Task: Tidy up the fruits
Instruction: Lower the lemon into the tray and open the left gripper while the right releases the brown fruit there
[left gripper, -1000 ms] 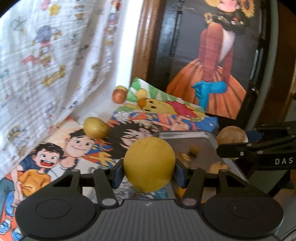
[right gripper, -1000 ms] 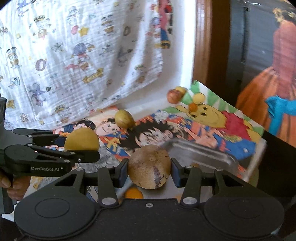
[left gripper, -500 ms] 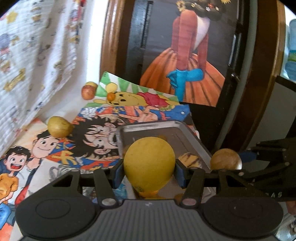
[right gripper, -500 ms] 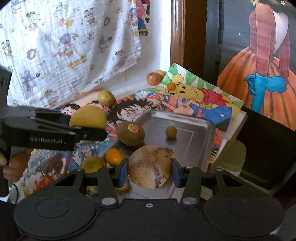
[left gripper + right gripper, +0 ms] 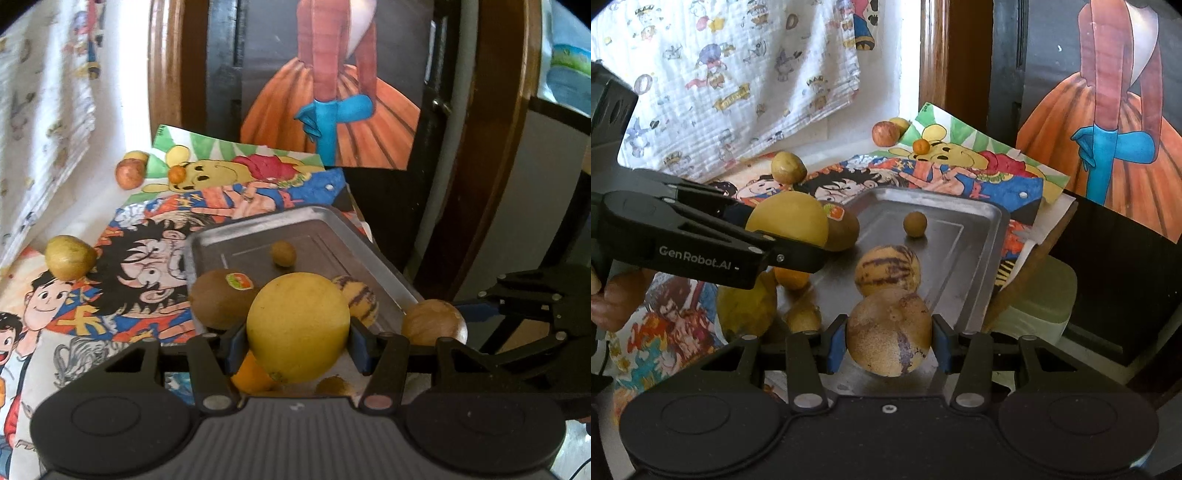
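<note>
We see the left gripper (image 5: 297, 345) clamped on a round yellow fruit (image 5: 297, 326) and the right gripper (image 5: 888, 341) clamped on a speckled tan-brown round fruit (image 5: 888, 332), both above the near end of the rectangular metal tray (image 5: 964, 236).

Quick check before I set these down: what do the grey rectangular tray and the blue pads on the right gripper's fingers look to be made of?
The grey rectangular tray looks like metal, probably steel or aluminium: dull brushed sheen, soft reflections under the fruit, a rolled rim. The blue pads on the right gripper look like matte rubber or soft plastic, with no glare; I can't tell which. They press the speckled tan round fruit.
</note>
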